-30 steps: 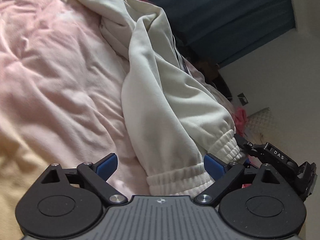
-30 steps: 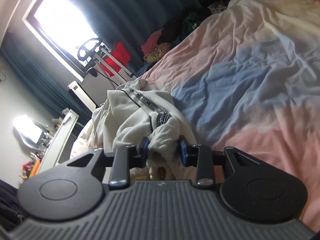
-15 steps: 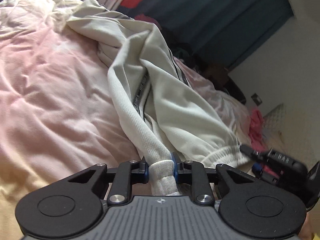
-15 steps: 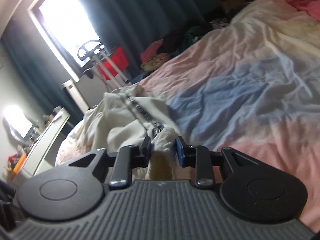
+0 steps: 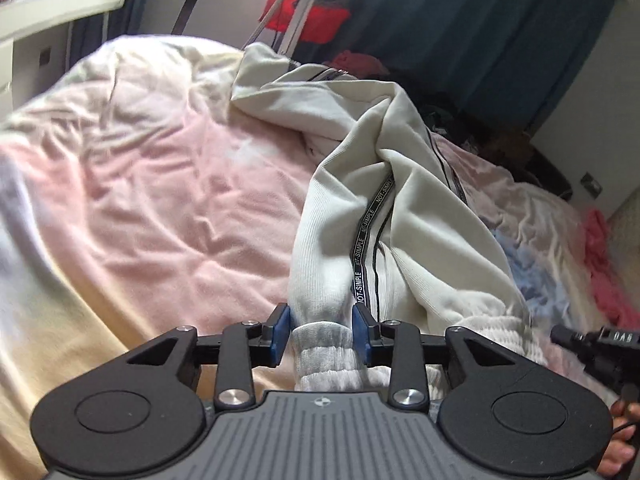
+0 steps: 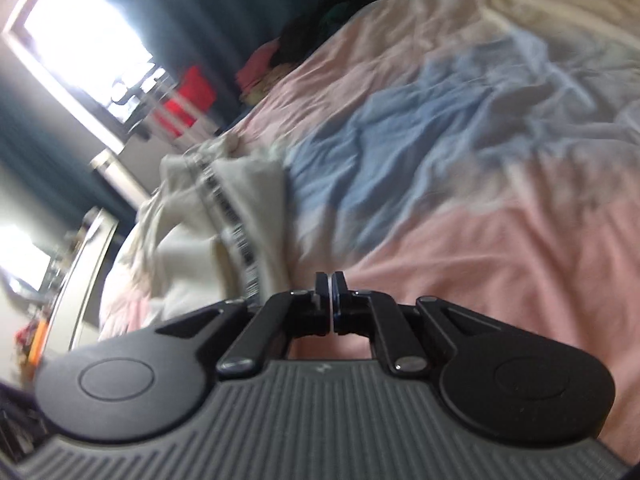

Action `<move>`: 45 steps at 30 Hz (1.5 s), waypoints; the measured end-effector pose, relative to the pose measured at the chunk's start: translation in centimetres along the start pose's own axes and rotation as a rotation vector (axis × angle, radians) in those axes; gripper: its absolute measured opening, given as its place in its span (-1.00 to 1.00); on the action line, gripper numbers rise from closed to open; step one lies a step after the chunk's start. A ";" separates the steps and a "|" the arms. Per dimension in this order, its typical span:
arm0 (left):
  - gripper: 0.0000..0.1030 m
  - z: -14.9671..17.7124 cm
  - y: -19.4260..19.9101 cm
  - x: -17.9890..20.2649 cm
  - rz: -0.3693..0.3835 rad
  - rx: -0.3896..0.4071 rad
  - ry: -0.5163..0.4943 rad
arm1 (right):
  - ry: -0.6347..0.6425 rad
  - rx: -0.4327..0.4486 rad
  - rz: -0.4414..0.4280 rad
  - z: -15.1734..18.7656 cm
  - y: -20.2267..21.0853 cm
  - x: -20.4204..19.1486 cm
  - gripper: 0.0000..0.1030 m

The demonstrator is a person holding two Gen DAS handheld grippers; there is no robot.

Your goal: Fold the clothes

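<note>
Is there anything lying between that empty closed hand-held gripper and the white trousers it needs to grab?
Nothing visible. The right hand-held gripper is shut and empty over bare pink bedding, with the white trousers just to its left.

Both views look forward from low and close over the bed (image 5: 168, 200). Each shows the cream trousers (image 5: 400, 208) at frame centre or centre-left (image 6: 188, 248), and the red box (image 5: 316, 20) in its upper half (image 6: 188, 96).
</note>
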State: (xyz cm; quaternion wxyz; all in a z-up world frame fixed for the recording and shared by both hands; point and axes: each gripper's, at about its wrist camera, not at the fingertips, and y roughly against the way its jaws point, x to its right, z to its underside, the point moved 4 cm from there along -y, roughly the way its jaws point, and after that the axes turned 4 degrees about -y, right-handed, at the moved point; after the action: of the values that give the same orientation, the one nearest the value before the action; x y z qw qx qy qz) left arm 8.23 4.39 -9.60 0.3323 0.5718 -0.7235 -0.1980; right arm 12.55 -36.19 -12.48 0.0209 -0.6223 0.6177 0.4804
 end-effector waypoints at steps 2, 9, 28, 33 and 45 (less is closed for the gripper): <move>-0.06 0.3 1.7 1.2 -0.032 0.010 -0.124 | 0.099 -0.027 -0.024 0.5 0.2 -1.9 -0.84; 0.39 3.1 3.1 5.9 -0.063 0.009 -0.584 | 0.464 0.008 -0.018 2.9 1.3 -6.6 0.65; 0.39 4.9 -4.9 7.7 -0.483 0.237 -0.972 | 0.933 0.029 0.260 6.3 -5.5 -9.5 0.65; 0.43 0.8 -1.0 3.7 -0.396 0.337 -0.532 | 0.857 0.167 0.286 4.8 -3.2 -9.2 0.65; 0.33 -0.4 0.7 -9.7 -0.272 0.071 0.371 | 0.362 0.197 0.334 0.3 0.9 -2.2 0.65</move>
State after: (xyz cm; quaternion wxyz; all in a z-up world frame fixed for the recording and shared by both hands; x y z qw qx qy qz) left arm 9.26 13.94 -11.35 0.4096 0.7019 -0.5728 -0.1072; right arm 12.17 -34.60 -10.76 -0.1092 -0.5824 0.7493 0.2958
